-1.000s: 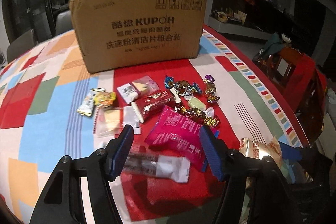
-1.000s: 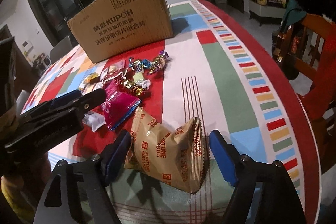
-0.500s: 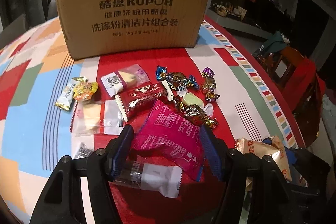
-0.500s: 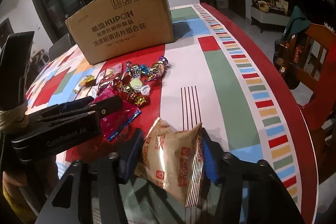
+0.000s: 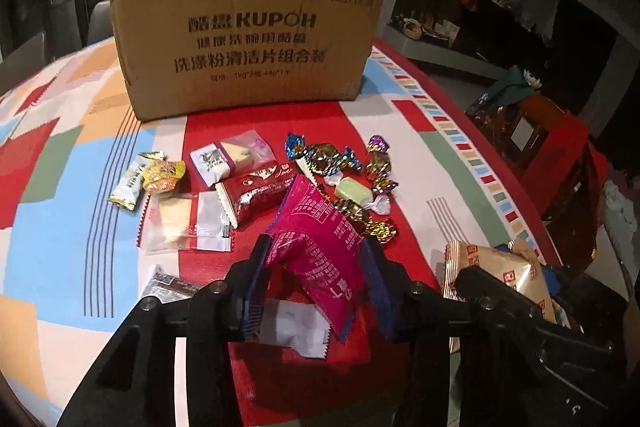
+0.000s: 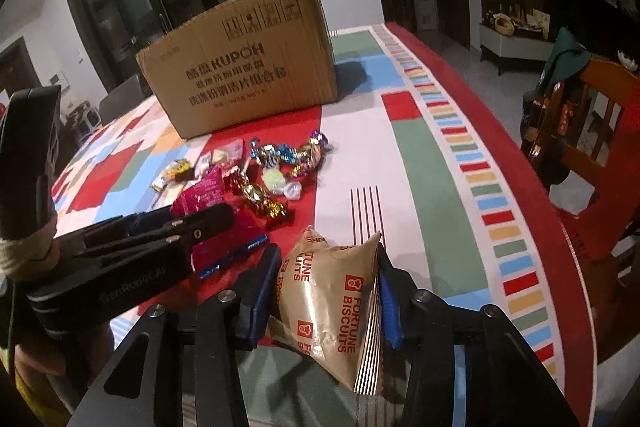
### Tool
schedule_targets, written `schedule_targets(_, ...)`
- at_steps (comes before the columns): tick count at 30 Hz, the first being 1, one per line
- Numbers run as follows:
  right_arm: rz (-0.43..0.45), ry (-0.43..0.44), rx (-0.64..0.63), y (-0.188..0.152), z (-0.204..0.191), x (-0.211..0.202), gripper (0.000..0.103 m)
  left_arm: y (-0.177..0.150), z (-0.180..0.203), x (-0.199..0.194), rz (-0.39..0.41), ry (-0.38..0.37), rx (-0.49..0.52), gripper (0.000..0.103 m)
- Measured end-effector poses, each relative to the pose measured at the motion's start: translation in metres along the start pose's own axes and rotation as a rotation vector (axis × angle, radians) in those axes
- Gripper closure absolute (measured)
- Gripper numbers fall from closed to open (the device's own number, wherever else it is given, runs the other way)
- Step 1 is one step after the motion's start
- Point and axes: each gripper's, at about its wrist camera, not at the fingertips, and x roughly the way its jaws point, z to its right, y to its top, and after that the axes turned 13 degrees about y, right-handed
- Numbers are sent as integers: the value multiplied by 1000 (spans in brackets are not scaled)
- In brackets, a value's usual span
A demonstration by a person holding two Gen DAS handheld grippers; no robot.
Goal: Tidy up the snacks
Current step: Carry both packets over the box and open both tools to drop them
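Note:
My left gripper (image 5: 318,287) is shut on a pink snack packet (image 5: 324,247) and holds it tilted just above the table. My right gripper (image 6: 330,295) is shut on a gold Fortune Biscuits bag (image 6: 336,303), also lifted; the bag shows in the left wrist view (image 5: 500,275) too. A brown cardboard box (image 5: 248,43) stands upright at the back of the table. Loose wrapped candies (image 5: 348,167) and small snack packets (image 5: 248,187) lie in front of it.
A clear-and-white wrapper (image 5: 296,327) lies under my left gripper. The table has a bright patchwork cloth (image 6: 420,163) with a red border. A wooden chair (image 6: 580,131) stands past the table's right edge.
Both grippers have closed on their packets: the left on the pink packet, the right on the gold bag. Both packets have risen off the cloth.

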Motion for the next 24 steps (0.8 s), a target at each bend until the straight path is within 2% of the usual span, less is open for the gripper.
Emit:
schedule_targets(16,110,19,-80,21,-32,-49,57,11,-16,-80,140,1,-10,59)
schedule_targets(24,170,66,-121,48,-52,-65,58,27,-32,-113,202,11,-26,59)
